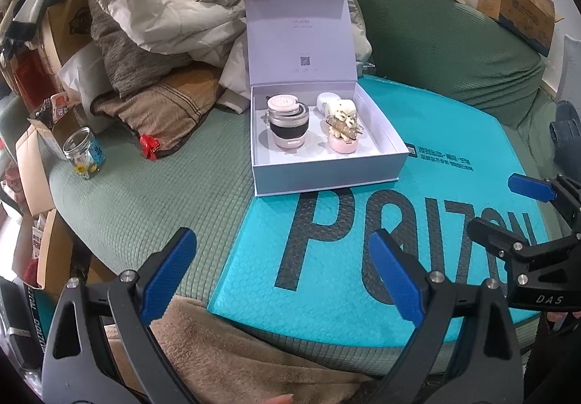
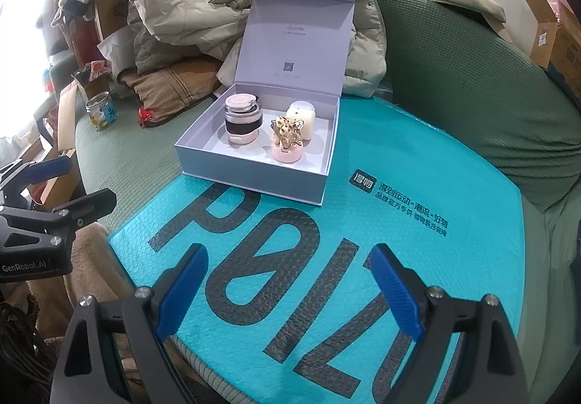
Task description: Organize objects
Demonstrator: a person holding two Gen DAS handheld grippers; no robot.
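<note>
With both the left gripper (image 1: 281,277) and right gripper (image 2: 288,289) held apart and empty, the light, stiff white gift box (image 1: 328,171), resting on the teal mailer (image 2: 326,240), is best gripped by its raised lid (image 1: 299,28), since the figurine (image 2: 287,135) inside looks fragile.

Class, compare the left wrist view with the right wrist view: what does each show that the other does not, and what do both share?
Only the left wrist view shows the tan blanket under the open left gripper.
Only the right wrist view shows the "GenRobot.AI" lettering on the other tool.
Both show the open white box, pink cup, figurine, glass jar and teal mailer; the right gripper is open too.
</note>
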